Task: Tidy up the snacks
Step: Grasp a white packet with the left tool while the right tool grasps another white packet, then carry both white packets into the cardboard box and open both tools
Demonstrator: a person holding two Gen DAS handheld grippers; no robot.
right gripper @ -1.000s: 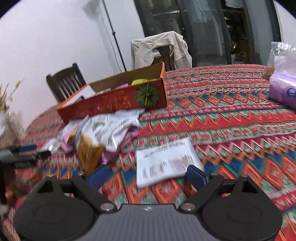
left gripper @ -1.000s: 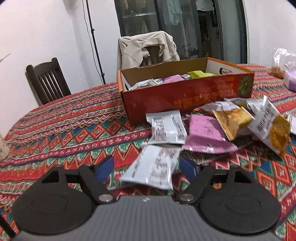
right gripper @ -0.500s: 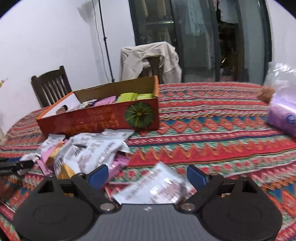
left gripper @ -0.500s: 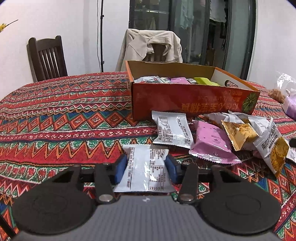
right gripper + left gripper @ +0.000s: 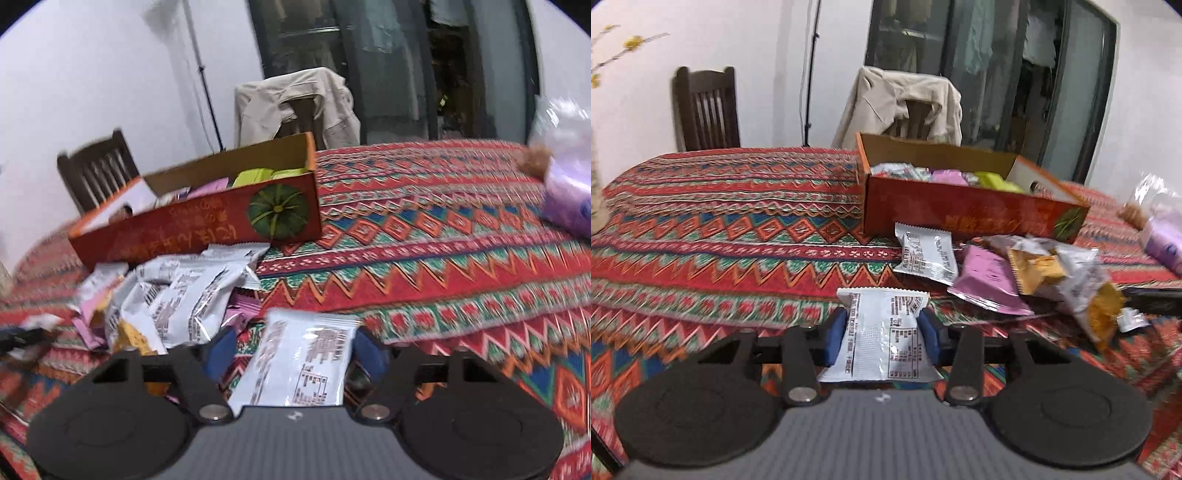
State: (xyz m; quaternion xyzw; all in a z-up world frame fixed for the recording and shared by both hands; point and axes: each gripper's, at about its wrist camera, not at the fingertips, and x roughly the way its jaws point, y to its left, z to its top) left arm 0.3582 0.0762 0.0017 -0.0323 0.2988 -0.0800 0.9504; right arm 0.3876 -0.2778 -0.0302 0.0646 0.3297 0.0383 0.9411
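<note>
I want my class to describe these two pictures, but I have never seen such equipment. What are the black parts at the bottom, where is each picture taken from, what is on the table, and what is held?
There is no robot: a person holds a two-finger gripper in each hand, and a wide-angle camera on each one looks forward along its fingers. The black parts are the gripper's own body. One picture is from the left gripper, the other from the right gripper. On the patterned tablecloth stands a red cardboard box with snacks inside, and a pile of loose packets lies before it. The left gripper is closing, its blue pads pinching a white packet. The right gripper is closing too, with a second white packet between its pads, not yet gripped.
</note>
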